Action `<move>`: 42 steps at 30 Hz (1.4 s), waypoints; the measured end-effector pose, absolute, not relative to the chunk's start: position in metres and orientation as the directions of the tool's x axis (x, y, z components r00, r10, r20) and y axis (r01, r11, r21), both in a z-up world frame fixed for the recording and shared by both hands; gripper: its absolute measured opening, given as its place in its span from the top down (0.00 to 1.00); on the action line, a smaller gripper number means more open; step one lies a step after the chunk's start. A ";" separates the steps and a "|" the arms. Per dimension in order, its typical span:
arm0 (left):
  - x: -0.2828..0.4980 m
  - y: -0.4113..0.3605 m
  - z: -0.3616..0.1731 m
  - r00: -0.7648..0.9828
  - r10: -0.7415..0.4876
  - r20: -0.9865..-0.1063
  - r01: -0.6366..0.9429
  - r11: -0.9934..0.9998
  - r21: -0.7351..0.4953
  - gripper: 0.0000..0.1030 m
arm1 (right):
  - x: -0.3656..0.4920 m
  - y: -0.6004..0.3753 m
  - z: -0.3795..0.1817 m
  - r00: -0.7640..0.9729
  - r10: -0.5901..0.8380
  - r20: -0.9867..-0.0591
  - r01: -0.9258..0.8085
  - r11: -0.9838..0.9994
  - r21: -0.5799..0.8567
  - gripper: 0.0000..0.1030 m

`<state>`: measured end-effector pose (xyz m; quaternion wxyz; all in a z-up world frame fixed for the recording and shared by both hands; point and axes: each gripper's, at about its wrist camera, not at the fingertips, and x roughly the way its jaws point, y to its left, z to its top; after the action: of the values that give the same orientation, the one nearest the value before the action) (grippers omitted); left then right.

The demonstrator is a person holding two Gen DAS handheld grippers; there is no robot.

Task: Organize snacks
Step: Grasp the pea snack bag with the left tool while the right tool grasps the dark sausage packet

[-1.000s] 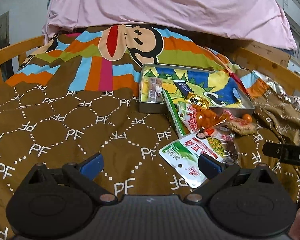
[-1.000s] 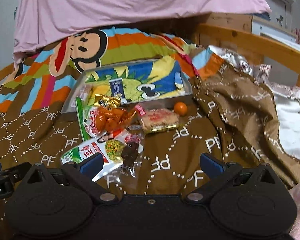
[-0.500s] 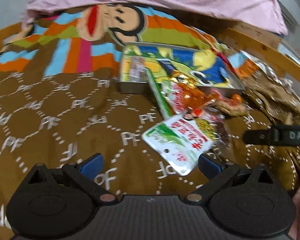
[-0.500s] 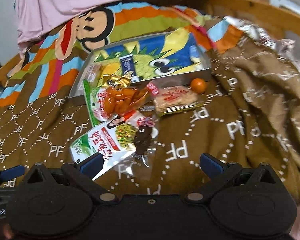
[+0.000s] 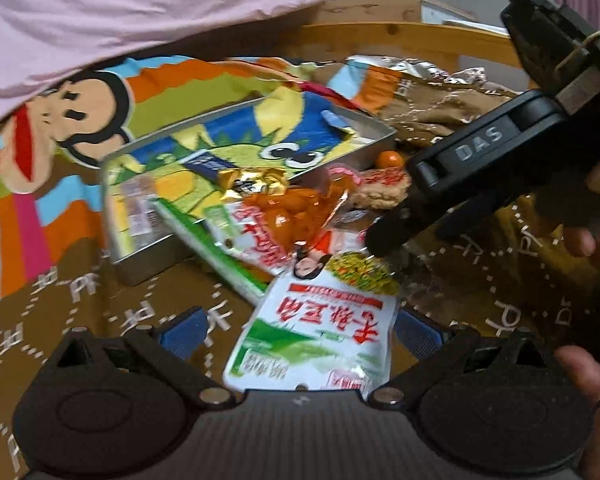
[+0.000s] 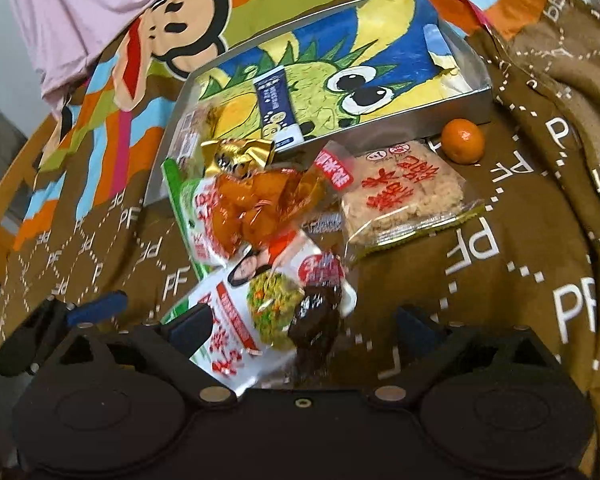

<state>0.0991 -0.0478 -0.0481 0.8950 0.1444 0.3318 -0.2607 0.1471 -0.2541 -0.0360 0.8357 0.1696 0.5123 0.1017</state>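
A metal tin (image 5: 384, 147) (image 6: 485, 92) with a dragon picture lies on the brown bedspread and holds a few small packets. In front of it lies a heap of snacks: a white and green pouch (image 5: 320, 332) (image 6: 236, 324), an orange packet (image 5: 296, 216) (image 6: 256, 204), a gold-wrapped sweet (image 6: 240, 152), a rice cracker pack (image 6: 404, 192), a dark sweet in clear wrap (image 6: 316, 324) and a small orange (image 6: 462, 140). My left gripper (image 5: 300, 330) is open around the white and green pouch. My right gripper (image 6: 304, 326) is open over the dark sweet and the pouch's other end.
A monkey-print striped blanket (image 5: 92, 96) and a pink sheet (image 5: 140, 12) lie behind the tin. A wooden bed rail (image 5: 420, 40) runs along the far right. Rumpled brown cover (image 6: 560, 120) rises to the right of the snacks.
Both grippers have moved forward and down onto the snack heap. The right gripper now reaches in from the right in the left wrist view. Both stay open.
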 end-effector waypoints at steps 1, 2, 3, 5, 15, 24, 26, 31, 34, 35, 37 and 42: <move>0.103 -0.048 -0.049 0.623 -0.390 -0.678 0.583 0.809 0.071 0.00 | 0.148 -0.255 -0.038 0.455 0.336 -0.825 0.013 0.924 0.383 0.12; 0.105 -0.049 -0.050 0.606 -0.407 -0.683 0.601 0.797 0.059 0.00 | 0.149 -0.256 -0.039 0.455 0.328 -0.828 0.021 0.925 0.378 0.16; 0.108 -0.049 -0.051 0.594 -0.423 -0.684 0.617 0.785 0.051 0.00 | 0.150 -0.256 -0.040 0.456 0.323 -0.829 0.027 0.926 0.376 0.21; 0.112 -0.051 -0.052 0.576 -0.448 -0.684 0.645 0.763 0.044 0.00 | 0.152 -0.257 -0.041 0.454 0.324 -0.830 0.036 0.924 0.381 0.25; 0.130 -0.055 -0.065 0.504 -0.449 -0.738 0.657 0.754 -0.009 0.14 | 0.155 -0.244 -0.046 0.435 0.341 -0.834 -0.012 0.928 0.373 0.32; 0.123 -0.062 -0.068 0.507 -0.408 -0.759 0.682 0.729 0.064 0.11 | 0.153 -0.242 -0.047 0.435 0.272 -0.858 -0.018 0.956 0.294 0.55; 0.123 -0.064 -0.067 0.502 -0.402 -0.766 0.685 0.726 0.067 0.11 | 0.149 -0.244 -0.043 0.437 0.259 -0.861 -0.009 0.959 0.284 0.55; 0.129 -0.068 -0.071 0.506 -0.386 -0.771 0.691 0.717 0.094 0.13 | 0.140 -0.247 -0.036 0.447 0.215 -0.868 -0.026 0.973 0.228 0.55; 0.133 -0.070 -0.072 0.499 -0.391 -0.773 0.684 0.726 0.074 0.18 | 0.142 -0.250 -0.037 0.445 0.227 -0.866 -0.011 0.969 0.249 0.55; 0.132 -0.070 -0.072 0.495 -0.391 -0.776 0.687 0.723 0.074 0.21 | 0.142 -0.250 -0.037 0.446 0.230 -0.865 -0.009 0.967 0.253 0.55; 0.129 -0.071 -0.071 0.490 -0.382 -0.783 0.689 0.720 0.081 0.25 | 0.143 -0.250 -0.038 0.445 0.236 -0.864 -0.004 0.965 0.262 0.55; 0.124 -0.073 -0.067 0.517 -0.350 -0.781 0.657 0.747 0.100 0.19 | 0.139 -0.250 -0.036 0.444 0.242 -0.862 -0.005 0.963 0.268 0.55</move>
<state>0.1242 -0.0735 -0.0672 0.8486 0.1959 0.3917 -0.2967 0.1390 -0.2504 -0.0364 0.8422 0.1136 0.5219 0.0735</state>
